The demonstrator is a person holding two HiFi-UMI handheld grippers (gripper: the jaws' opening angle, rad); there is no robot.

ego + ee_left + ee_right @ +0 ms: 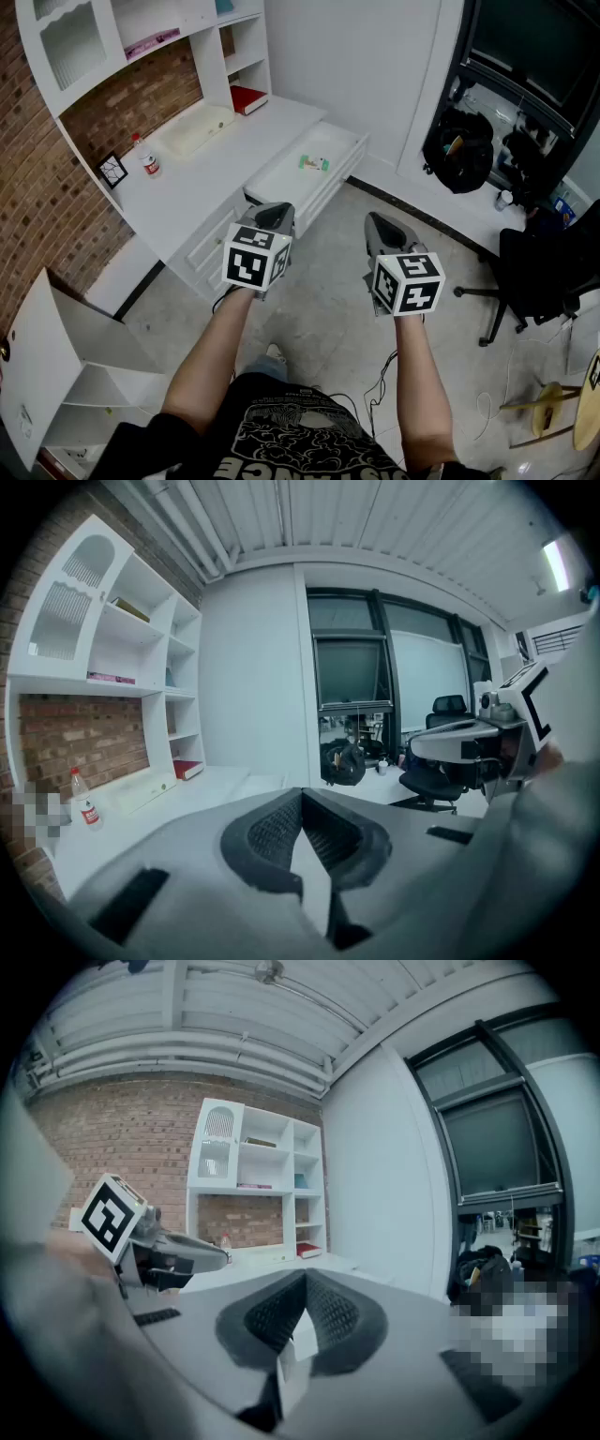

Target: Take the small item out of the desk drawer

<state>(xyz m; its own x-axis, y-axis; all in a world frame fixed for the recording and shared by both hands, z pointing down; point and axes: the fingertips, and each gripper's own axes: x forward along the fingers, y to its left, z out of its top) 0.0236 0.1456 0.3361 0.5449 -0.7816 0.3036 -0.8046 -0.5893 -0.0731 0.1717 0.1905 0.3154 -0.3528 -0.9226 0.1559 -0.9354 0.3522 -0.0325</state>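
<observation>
Fingers of the left gripper and right gripper were pressed together, empty; unopened, they might shove the small item across the drawer.

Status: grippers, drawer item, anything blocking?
Left gripper and right gripper shut, empty, short of desk. Small green item lies in open drawer. Nothing in the way.

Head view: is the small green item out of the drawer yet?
No, the small green item lies inside the open drawer, while the left gripper and right gripper hang short of it, jaws together.
</observation>
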